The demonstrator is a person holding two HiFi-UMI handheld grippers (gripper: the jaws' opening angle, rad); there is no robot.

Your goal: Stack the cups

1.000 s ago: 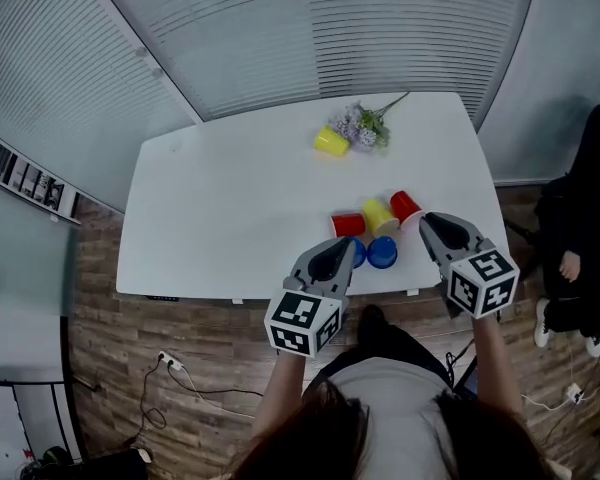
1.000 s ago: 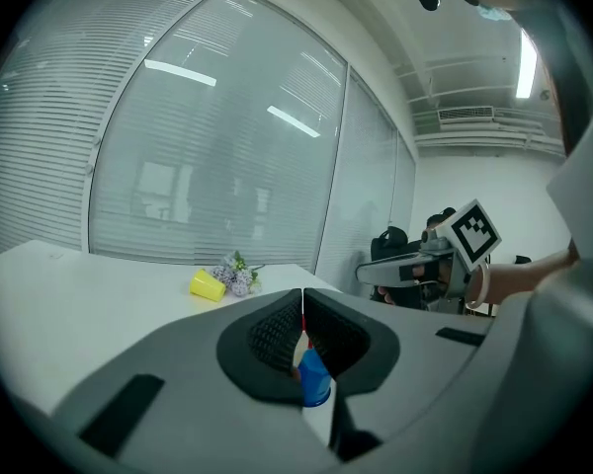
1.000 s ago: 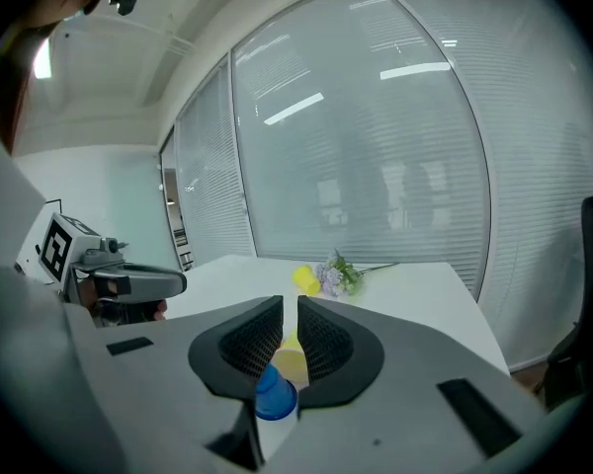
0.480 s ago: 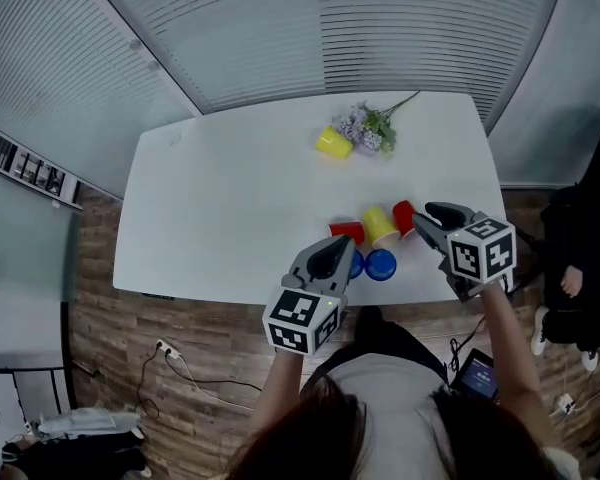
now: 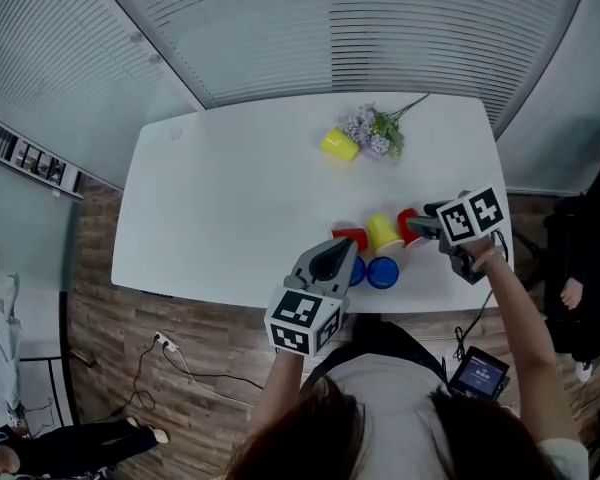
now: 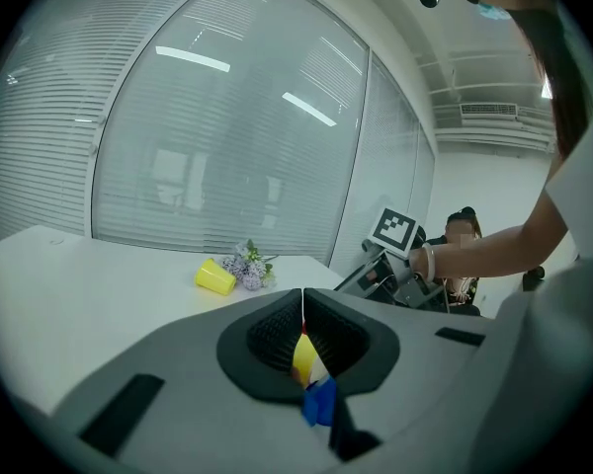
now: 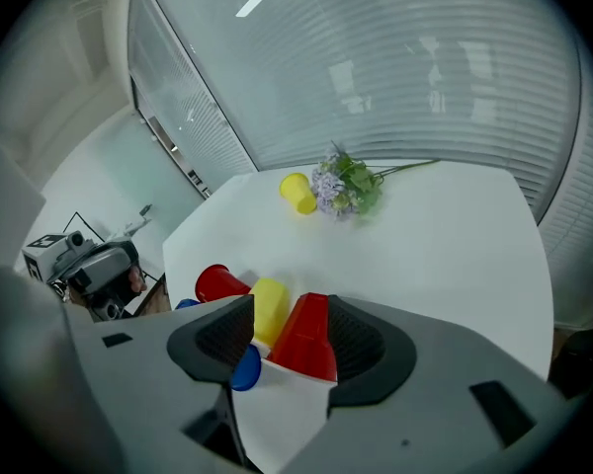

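Note:
Near the table's front edge is a cluster of cups: a red cup (image 5: 350,238) on its side, a yellow cup (image 5: 384,232), a second red cup (image 5: 408,225) and two blue ones (image 5: 383,271). My right gripper (image 5: 427,229) tilts down over that second red cup (image 7: 306,336). Its jaws have just been opening and stand wide, with the cup between them and the yellow cup (image 7: 269,309) at the left jaw. My left gripper (image 5: 342,254) hovers beside the blue cups, shut and empty (image 6: 303,309). Another yellow cup (image 5: 335,145) lies far back.
A sprig of purple flowers (image 5: 378,131) lies against the far yellow cup. The white table (image 5: 220,198) ends just behind the cup cluster, with wooden floor below. A seated person in dark clothes (image 5: 590,268) is at the right. Slatted blinds line the far wall.
My right gripper has dropped toward the table, tipped downward and opened around the right-hand red cup. My left gripper stays shut, almost where it was.

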